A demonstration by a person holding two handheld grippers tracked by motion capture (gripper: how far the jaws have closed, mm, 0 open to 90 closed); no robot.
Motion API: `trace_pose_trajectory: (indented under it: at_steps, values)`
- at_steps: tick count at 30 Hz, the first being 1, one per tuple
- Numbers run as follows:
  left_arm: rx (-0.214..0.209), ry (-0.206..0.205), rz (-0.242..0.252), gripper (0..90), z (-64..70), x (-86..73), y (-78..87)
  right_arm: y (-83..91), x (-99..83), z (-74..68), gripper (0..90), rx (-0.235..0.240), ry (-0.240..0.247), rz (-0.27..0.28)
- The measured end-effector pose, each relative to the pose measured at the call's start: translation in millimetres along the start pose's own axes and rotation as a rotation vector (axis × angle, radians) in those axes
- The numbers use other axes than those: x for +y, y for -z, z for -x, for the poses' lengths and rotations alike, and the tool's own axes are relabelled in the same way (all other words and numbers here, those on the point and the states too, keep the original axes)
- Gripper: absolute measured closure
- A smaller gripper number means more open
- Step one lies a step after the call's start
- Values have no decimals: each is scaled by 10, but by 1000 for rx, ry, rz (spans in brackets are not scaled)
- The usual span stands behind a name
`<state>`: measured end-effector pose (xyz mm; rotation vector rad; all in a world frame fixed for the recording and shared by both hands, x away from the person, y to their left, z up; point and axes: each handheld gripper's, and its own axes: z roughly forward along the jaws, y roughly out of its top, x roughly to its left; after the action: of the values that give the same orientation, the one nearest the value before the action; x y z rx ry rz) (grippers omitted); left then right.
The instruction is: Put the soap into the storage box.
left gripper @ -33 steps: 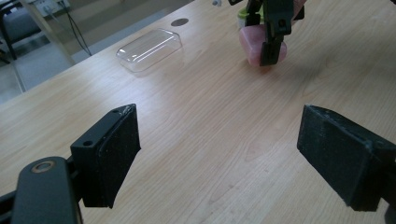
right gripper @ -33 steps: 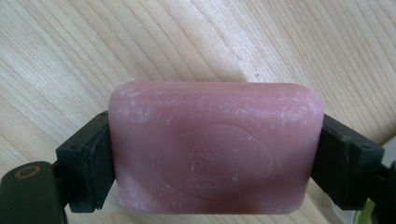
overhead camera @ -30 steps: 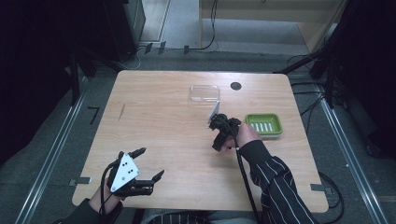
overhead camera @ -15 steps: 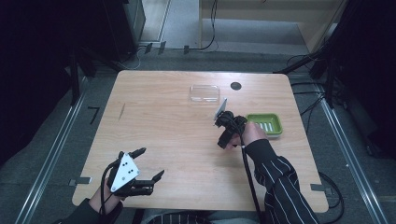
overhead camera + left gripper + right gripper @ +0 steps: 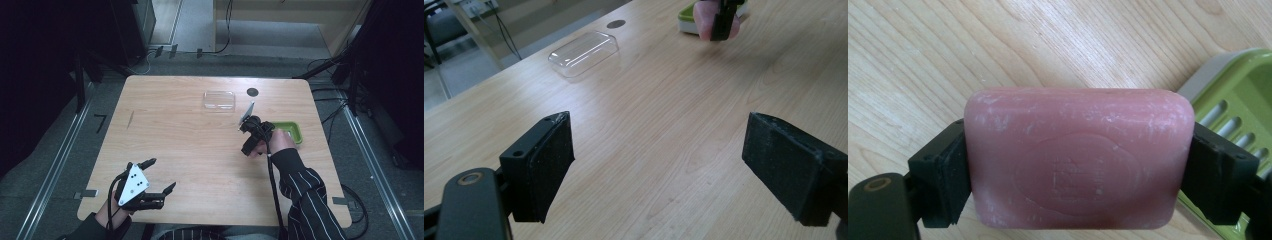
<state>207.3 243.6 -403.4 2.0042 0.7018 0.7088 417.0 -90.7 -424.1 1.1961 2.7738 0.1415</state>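
Note:
A pink bar of soap with a stamped oval is clamped by its two ends in my right gripper. In the high view that right gripper hangs over the table just left of the green slotted soap dish. The dish's edge lies right beside the soap in the right gripper view. My left gripper rests near the table's front left, jaws wide apart and holding nothing. From the left gripper view I see the soap and dish far off.
A clear plastic lid lies at the back middle of the wooden table, next to a round black hole. The lid also sits ahead of the left gripper. Cables and dark equipment ring the table.
My right gripper has carried the soap to the right, closer to the green dish. The left gripper has stayed put and open.

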Motion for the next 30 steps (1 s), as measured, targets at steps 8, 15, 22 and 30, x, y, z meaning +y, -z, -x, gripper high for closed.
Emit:
trace_pose_trajectory:
  at_steps: [8,15,22,30]
  values:
    - [1,1,1,140,-3,-1,3,63,-62,102,136,-11,-26,12]
    - [1,-1,-1,140,-3,0,4,99,-115,179,136,-16,-44,19]
    - [1,-1,-1,140,-3,0,4,140,-154,248,136,-24,-62,26]
    - [1,-2,-1,140,-2,0,3,166,-212,353,136,-32,-102,29]
